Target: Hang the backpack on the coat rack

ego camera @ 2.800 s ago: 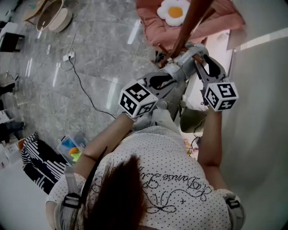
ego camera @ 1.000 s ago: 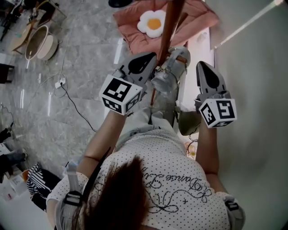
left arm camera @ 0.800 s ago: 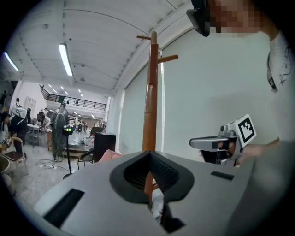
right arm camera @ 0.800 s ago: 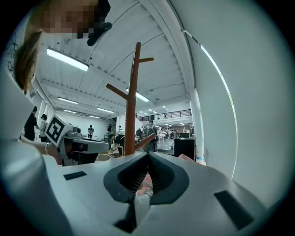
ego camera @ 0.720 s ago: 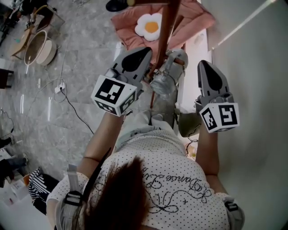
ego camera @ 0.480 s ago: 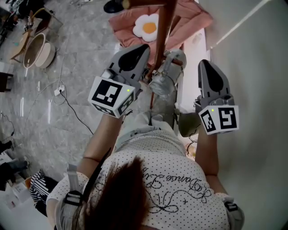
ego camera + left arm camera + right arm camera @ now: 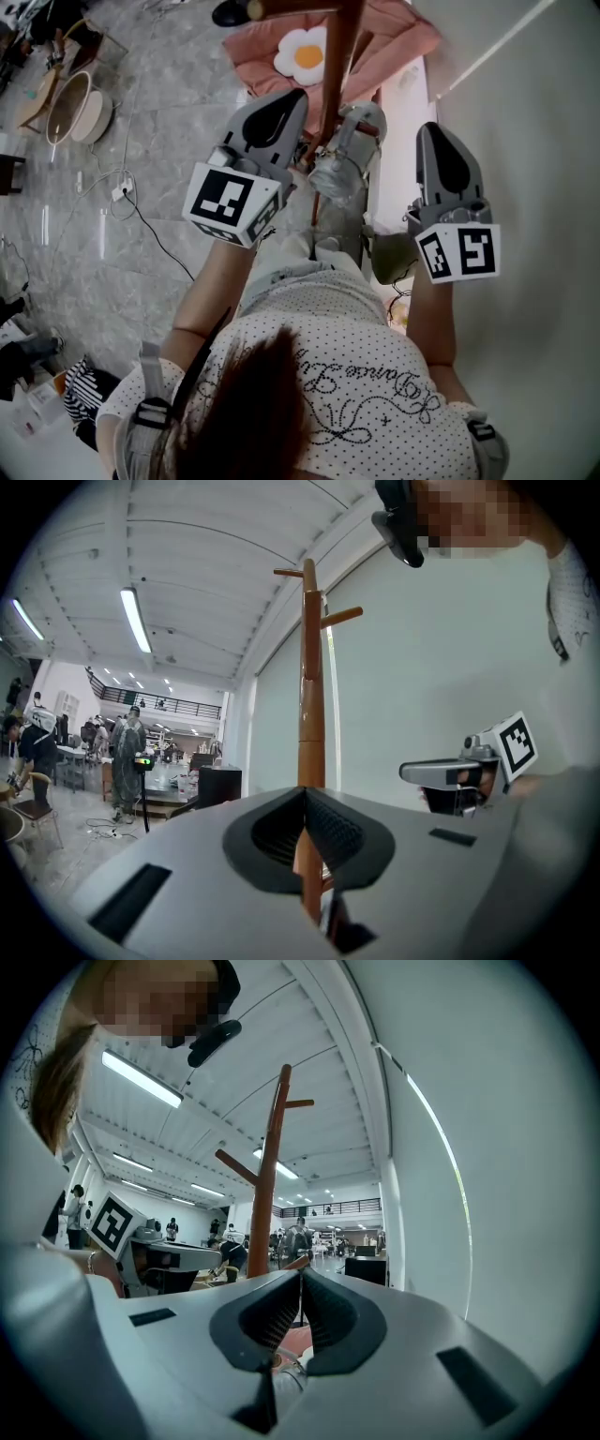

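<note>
Head view only: coat rack [image 7: 339, 56] pole at top centre, grey backpack [image 7: 342, 164] against it, between left gripper [image 7: 298, 94] and right gripper [image 7: 433, 128]. Both grippers' jaws are closed, nothing seen between them. Gripper views only: rack's pegs [image 7: 339, 618], ceiling lights [image 7: 136, 619]. Grey marble floor [image 7: 141, 122], pink mat [image 7: 398, 37] at top.

A fried-egg cushion [image 7: 307, 56] lies on a pink mat [image 7: 398, 33] at twelve o'clock. A round basket [image 7: 67, 105] sits at ten, a power strip [image 7: 120, 193] (on grey marble floor [image 7: 178, 103]) at nine.
</note>
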